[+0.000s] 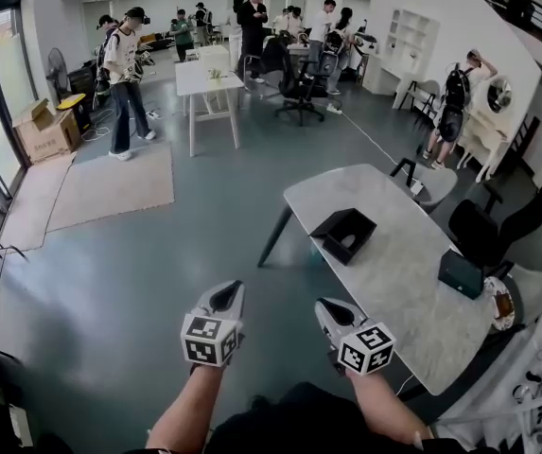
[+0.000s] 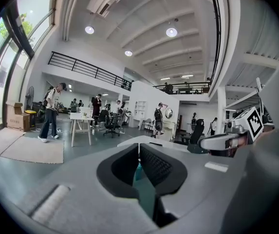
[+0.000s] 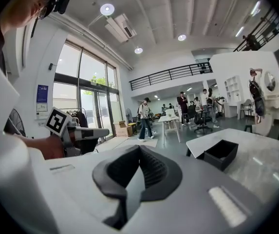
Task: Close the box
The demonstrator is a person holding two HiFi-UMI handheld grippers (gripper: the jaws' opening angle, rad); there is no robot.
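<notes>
Nearest the camera, the left gripper (image 1: pixel 225 297) and the right gripper (image 1: pixel 331 312) were held side by side over the grey floor (image 1: pixel 157 282), short of the table's near edge. Each pair of jaws was seen pressed together, with nothing between them. Beyond the grippers, the black box (image 1: pixel 343 235) was set open-topped on the pale marbled table (image 1: pixel 398 296), toward its far left part and well apart from both grippers. A smaller dark case (image 1: pixel 461 274) was placed near the table's right edge. Farther off, a beige rug (image 1: pixel 110 189) was laid on the floor, cardboard boxes (image 1: pixel 45 132) were stacked by the window wall, and a white table (image 1: pixel 206 76) was surrounded by standing people.
</notes>
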